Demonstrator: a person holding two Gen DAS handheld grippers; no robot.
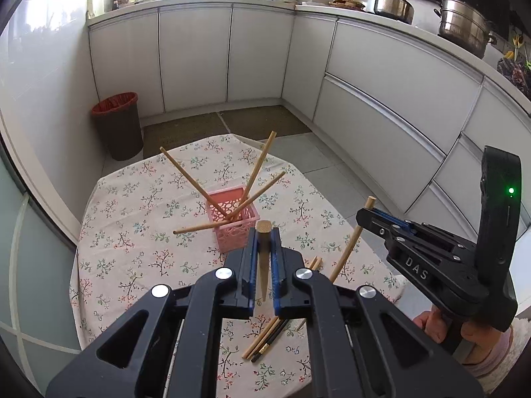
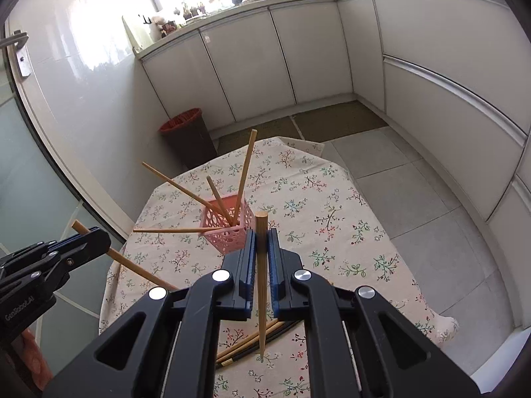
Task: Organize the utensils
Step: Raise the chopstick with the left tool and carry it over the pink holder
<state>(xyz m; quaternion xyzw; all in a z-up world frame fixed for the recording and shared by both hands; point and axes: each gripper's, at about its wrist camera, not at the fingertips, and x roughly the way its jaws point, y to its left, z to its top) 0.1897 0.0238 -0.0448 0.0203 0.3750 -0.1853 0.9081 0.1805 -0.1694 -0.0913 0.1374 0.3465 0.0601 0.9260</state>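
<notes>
A pink perforated basket (image 1: pixel 232 222) (image 2: pixel 225 229) stands on the floral tablecloth with several wooden chopsticks (image 1: pixel 186 174) leaning out of it. My left gripper (image 1: pixel 264 235) is shut on a wooden chopstick (image 1: pixel 264 265), held above the table just in front of the basket. My right gripper (image 2: pixel 261 235) is shut on another wooden chopstick (image 2: pixel 261 298), its thin end pointing down. In the left wrist view the right gripper (image 1: pixel 365 214) hovers at the right with its chopstick (image 1: pixel 348 252) slanting down. The left gripper (image 2: pixel 99 235) shows at the left of the right wrist view.
Loose chopsticks, wooden and black (image 1: pixel 268 338) (image 2: pixel 252 341), lie on the round table (image 1: pixel 132 232) near its front. A brown bin with a red liner (image 1: pixel 117 126) stands on the floor beyond. White cabinets (image 1: pixel 199 56) ring the room. A hand (image 1: pixel 464 331) holds the right gripper.
</notes>
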